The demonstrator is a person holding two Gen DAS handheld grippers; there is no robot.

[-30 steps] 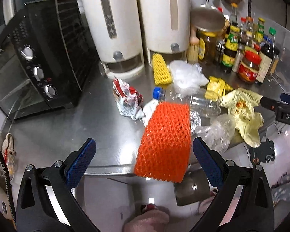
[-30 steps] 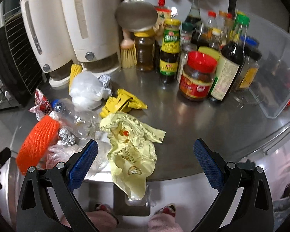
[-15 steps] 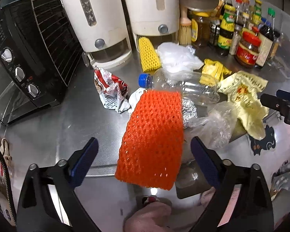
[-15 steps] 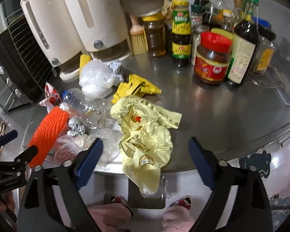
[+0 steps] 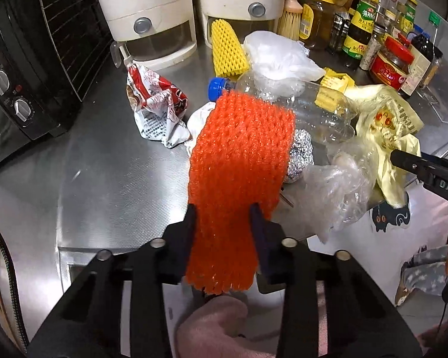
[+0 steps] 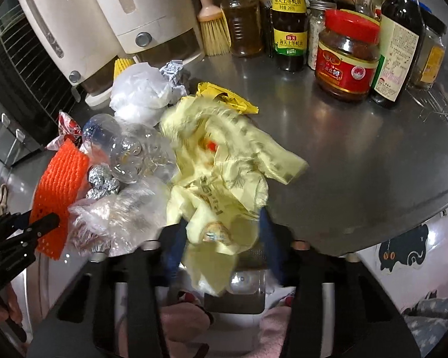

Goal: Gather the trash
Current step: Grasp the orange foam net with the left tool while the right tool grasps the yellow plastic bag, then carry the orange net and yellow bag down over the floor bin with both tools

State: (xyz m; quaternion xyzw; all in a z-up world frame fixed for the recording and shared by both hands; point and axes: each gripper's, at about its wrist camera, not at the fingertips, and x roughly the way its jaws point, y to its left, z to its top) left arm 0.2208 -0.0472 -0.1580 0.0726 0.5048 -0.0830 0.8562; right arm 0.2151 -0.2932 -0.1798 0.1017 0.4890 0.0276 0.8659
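Observation:
My left gripper (image 5: 224,223) is shut on the near end of an orange foam net (image 5: 239,161), which hangs over the steel counter's front edge. My right gripper (image 6: 221,238) is shut on a pale yellow plastic bag (image 6: 224,161) that drapes over the same edge. Between them lie a clear plastic bottle with a blue cap (image 5: 298,101), a foil ball (image 5: 300,155), a clear crumpled bag (image 5: 337,191), a red and white wrapper (image 5: 155,104), a white bag (image 5: 277,56), a yellow foam net (image 5: 225,47) and a yellow wrapper (image 6: 224,95). The orange net also shows in the right wrist view (image 6: 59,185).
Two white dispensers (image 5: 152,9) and a black oven (image 5: 24,59) stand at the back left. Sauce bottles and a red-lidded jar (image 6: 346,56) stand at the back right. A brush (image 6: 213,29) stands by the jars. A bin (image 6: 236,286) sits below the counter edge.
Both grippers moved forward and closed. The left one took hold of the orange net. The right one took hold of the yellow bag.

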